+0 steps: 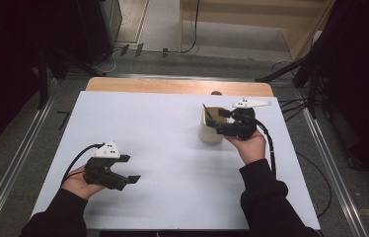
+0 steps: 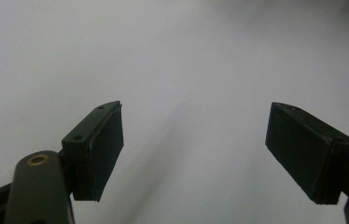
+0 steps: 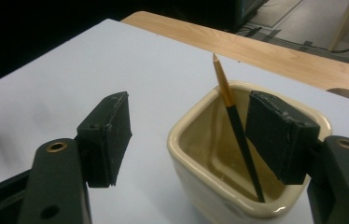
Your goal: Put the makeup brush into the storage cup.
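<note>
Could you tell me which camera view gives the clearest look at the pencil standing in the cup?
The right gripper view: the pencil fills it close up, leaning inside the cream cup, its gold band and pale tip plain. The high view gives a small dark sliver at the cup's rim. The left gripper view faces bare white tabletop.

Sitting toward right far corner of tabletop (image 1: 138, 128): one cream cup (image 3: 219, 186). Standing inside it: one black pencil (image 3: 238, 135). Hovering over tabletop: two grippers, left gripper (image 1: 127, 170), right gripper (image 1: 219, 121).
</note>
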